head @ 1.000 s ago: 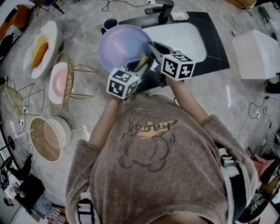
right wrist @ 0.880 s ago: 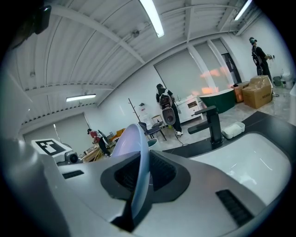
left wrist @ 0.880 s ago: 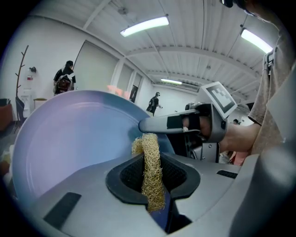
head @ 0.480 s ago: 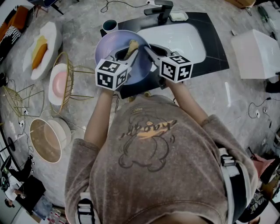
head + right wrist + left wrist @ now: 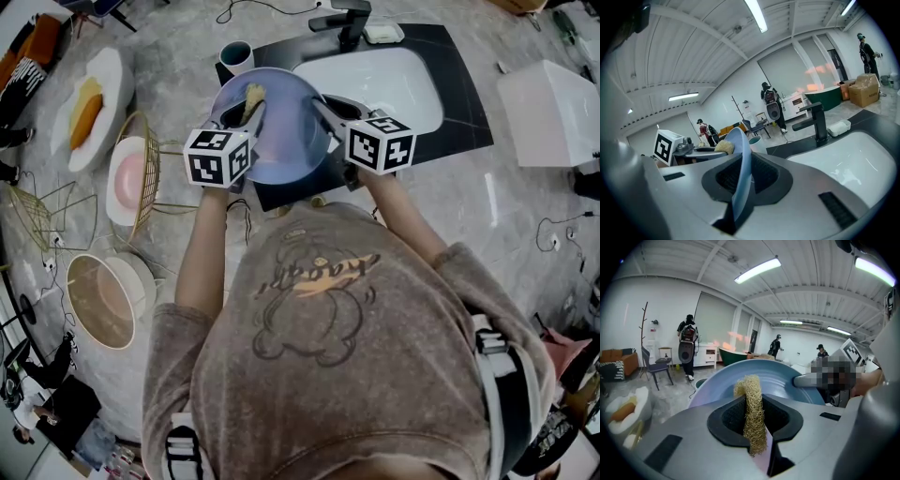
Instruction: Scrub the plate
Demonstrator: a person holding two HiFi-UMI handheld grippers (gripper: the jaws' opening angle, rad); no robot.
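The right claw (image 5: 740,185) is clamped on the plate (image 5: 286,136) rim; the loofah (image 5: 750,392) pinched by the left claw (image 5: 757,430) is best pressed flat.

Plate (image 5: 281,141) lilac-blue, scrubber (image 5: 251,97) yellow-tan, sink (image 5: 394,84) white w/ blk surround (image 5: 459,94).

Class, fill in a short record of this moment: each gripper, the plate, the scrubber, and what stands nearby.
Left gripper: shut on scrubber
Right gripper: shut on plate rim
Plate: blue, held tilted beside the sink
Scrubber: tan loofah, against the plate's face
Nearby: faucet, teal cup
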